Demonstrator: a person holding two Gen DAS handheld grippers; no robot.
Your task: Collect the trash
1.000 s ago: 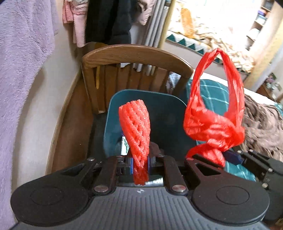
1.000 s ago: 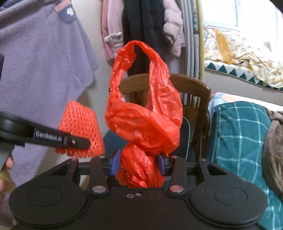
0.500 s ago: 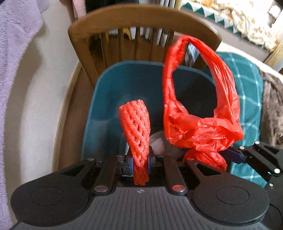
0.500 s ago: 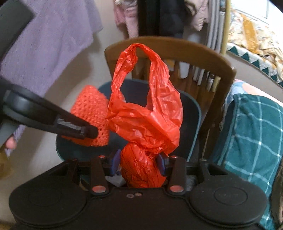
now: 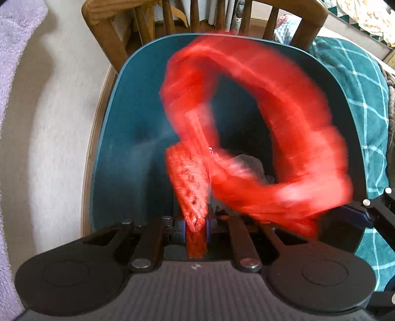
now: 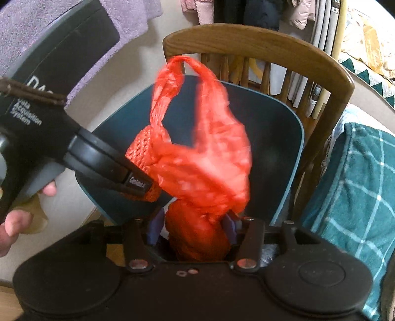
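My left gripper [image 5: 195, 226] is shut on a red foam net sleeve [image 5: 191, 182] and holds it over the open teal bin [image 5: 116, 138]. My right gripper [image 6: 195, 228] is shut on a knotted red plastic bag [image 6: 202, 168], also over the teal bin [image 6: 284, 148]. The bag [image 5: 284, 138] is blurred in the left wrist view and hangs just right of the net sleeve. In the right wrist view the left gripper [image 6: 138, 185] reaches in from the left with the net sleeve [image 6: 140, 150] touching the bag. Pale crumpled trash [image 5: 246, 160] lies inside the bin.
A wooden chair [image 6: 271, 49] stands right behind the bin. A purple towel [image 6: 128, 14] hangs on the wall at left. A teal checked blanket [image 6: 358, 185] lies on the bed at right. Coats [image 6: 246, 10] hang behind the chair.
Both grippers have moved forward and down over the bin, which now fills the views. The red bag swings and has come against the net sleeve.
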